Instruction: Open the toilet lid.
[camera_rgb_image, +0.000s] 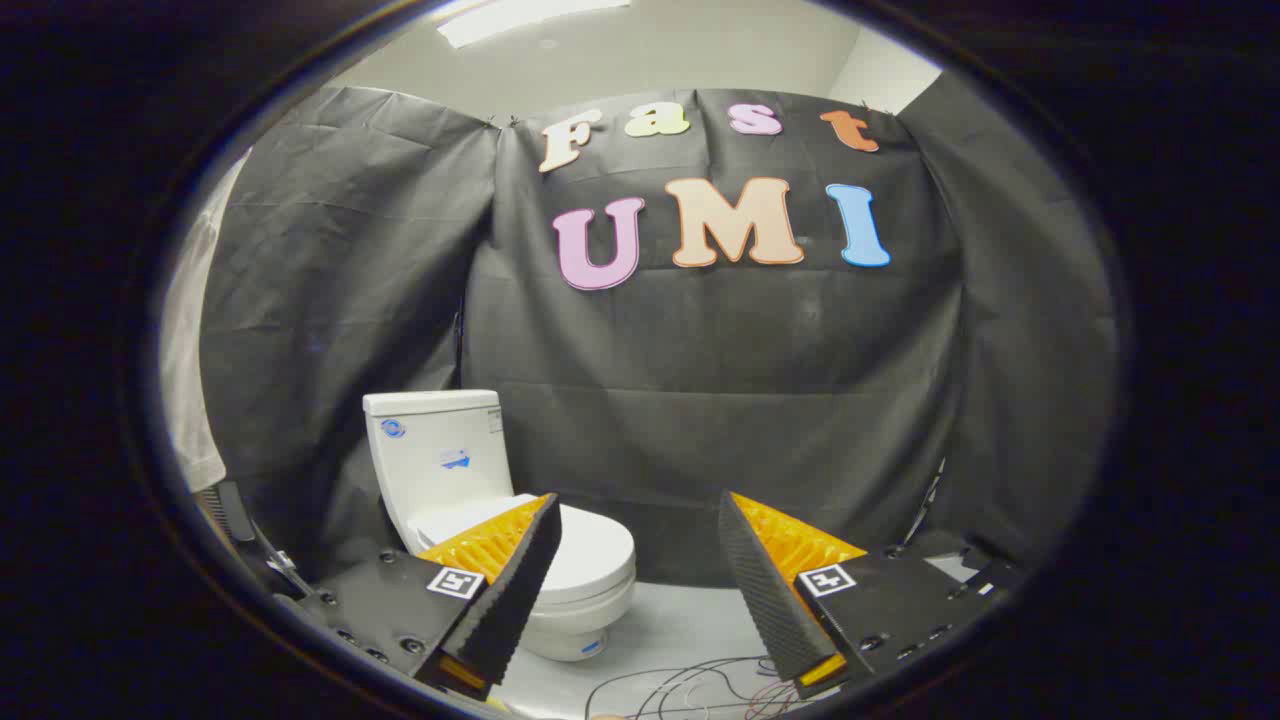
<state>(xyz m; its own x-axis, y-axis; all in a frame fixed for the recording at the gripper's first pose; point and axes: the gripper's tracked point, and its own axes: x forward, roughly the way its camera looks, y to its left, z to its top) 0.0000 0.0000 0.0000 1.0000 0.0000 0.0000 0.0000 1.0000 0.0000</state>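
The gripper has its fingers spread wide, with nothing between them — only open air ahead, up to the toilet. The toilet stands beyond the left finger, well apart from it, with its lid down. To the right of the toilet the floor is bare up to the cloth wall. Just behind the toilet the wall closes the way. In front of the toilet, thin cables lie loose on the floor below the fingers.
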